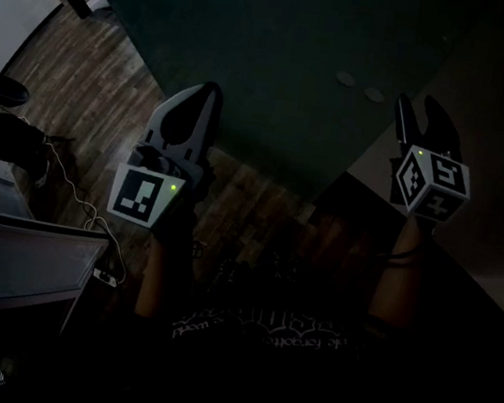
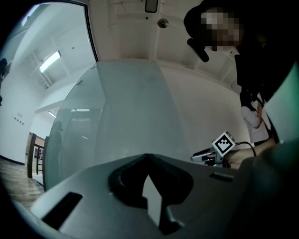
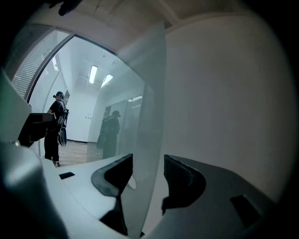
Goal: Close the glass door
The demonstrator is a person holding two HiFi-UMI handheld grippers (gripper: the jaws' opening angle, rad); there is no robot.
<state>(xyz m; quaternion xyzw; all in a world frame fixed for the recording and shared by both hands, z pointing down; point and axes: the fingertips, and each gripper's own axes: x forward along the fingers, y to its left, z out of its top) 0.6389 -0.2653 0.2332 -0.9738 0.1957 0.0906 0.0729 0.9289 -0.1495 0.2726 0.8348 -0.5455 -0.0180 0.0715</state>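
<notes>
Dim, underexposed head view; brighter fisheye gripper views, dark vignetted corners.

Head view down; gripper views face glass door (image 2: 121,116).

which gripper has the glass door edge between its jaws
The right gripper: its jaws stand apart astride the glass door edge; the left gripper has its jaws together.

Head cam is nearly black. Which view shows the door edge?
Head view: badly underexposed, little detail. Right gripper view: well lit, fisheye-curved; glass door edge clear inside the open right gripper. Left gripper view: well lit, hazy reflections on the glass.
</notes>
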